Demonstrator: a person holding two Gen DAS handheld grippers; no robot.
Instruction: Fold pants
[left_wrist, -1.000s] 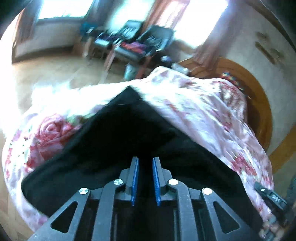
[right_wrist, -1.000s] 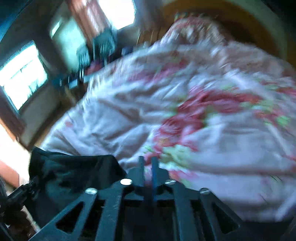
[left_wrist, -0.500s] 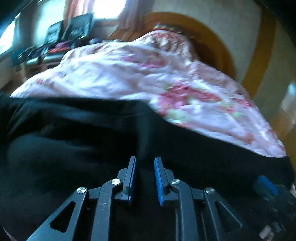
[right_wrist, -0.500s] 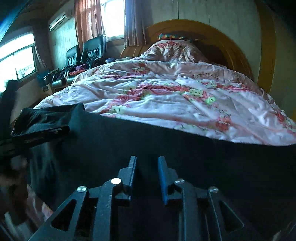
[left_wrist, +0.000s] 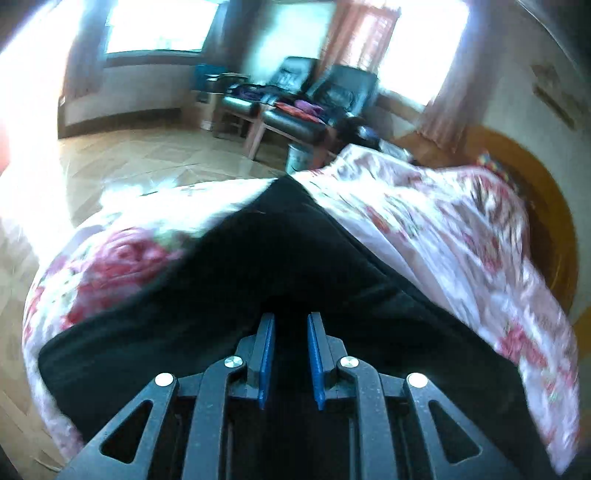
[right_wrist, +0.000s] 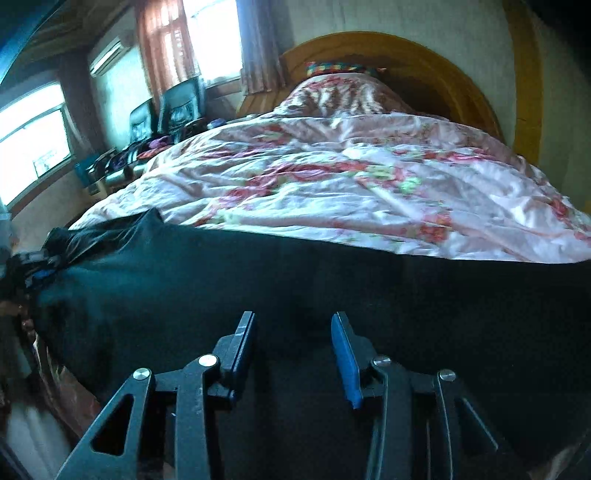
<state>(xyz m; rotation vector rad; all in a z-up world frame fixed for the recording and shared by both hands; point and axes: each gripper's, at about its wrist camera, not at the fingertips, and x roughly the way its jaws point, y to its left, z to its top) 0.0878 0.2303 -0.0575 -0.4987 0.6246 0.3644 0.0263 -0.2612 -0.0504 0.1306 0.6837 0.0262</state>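
Black pants (left_wrist: 280, 266) lie spread across the near end of a bed covered by a pink floral quilt (left_wrist: 443, 229). In the left wrist view my left gripper (left_wrist: 290, 325) sits low over the pants with a narrow gap between its blue pads; whether cloth is pinched there I cannot tell. In the right wrist view the pants (right_wrist: 332, 280) form a wide dark band across the quilt (right_wrist: 351, 177). My right gripper (right_wrist: 293, 325) is open wide just above the fabric, nothing between its jaws. The left gripper (right_wrist: 33, 273) shows at the far left edge by a bunched end of the pants.
A curved wooden headboard (right_wrist: 399, 51) stands at the far end of the bed. Black chairs (left_wrist: 325, 96) with clothes on them and a small bin (left_wrist: 299, 158) stand by the windows. Wooden floor (left_wrist: 129, 162) lies left of the bed.
My right gripper went from shut to wide open over the pants. My left gripper's view swung toward the headboard and back toward the chairs; its jaw gap is unchanged.
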